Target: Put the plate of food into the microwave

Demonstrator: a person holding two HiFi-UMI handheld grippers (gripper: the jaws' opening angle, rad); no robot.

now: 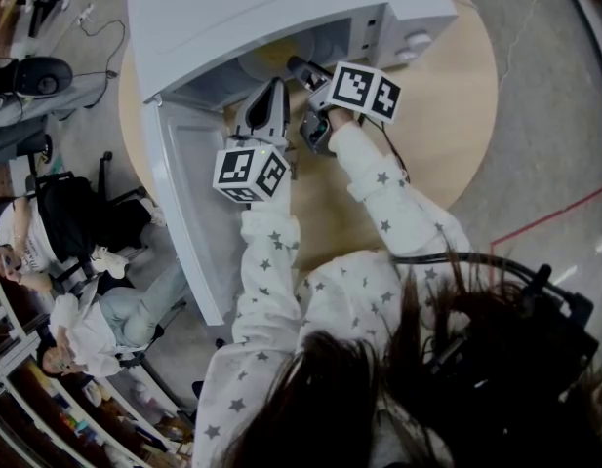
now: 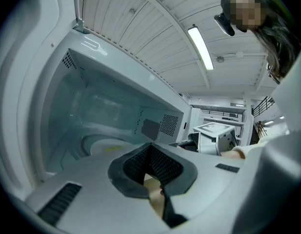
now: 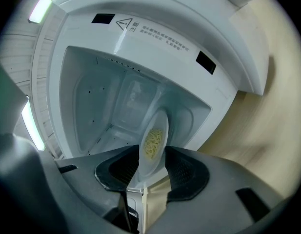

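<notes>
White and glossy between the pads of the right tool (image 3: 150, 156): plate of food (image 3: 148, 168), near rim first, with pale yellow noodles (image 3: 153, 141) heaped at the middle. Looks rigid and fairly light, probably ceramic or hard plastic. Gives nothing under a pad, feels slick by the sheen, and probably chips if knocked against the cavity edge. Carries loose food, so wants keeping level. Best taken at the near rim, one pad over and one under, well short of the noodles.

Gapes at full spread, with black ribbed pads on either side of that rim and no sign of pressing on it. Grips nothing, then, though the rim sits in the gap.

Lies already inside the cavity of the microwave (image 3: 155, 38), seemingly down on its floor and close to the front opening. Leaves, by this judgement, only the backing out and the closing.

Further out, left tool (image 2: 151, 152): clenched, pads meeting at the tips, nothing between, poised at the oven mouth just beside the right one. Beyond both, door (image 1: 188, 193) swung wide to the left, and a round wooden surface (image 1: 447, 115) under the oven.
</notes>
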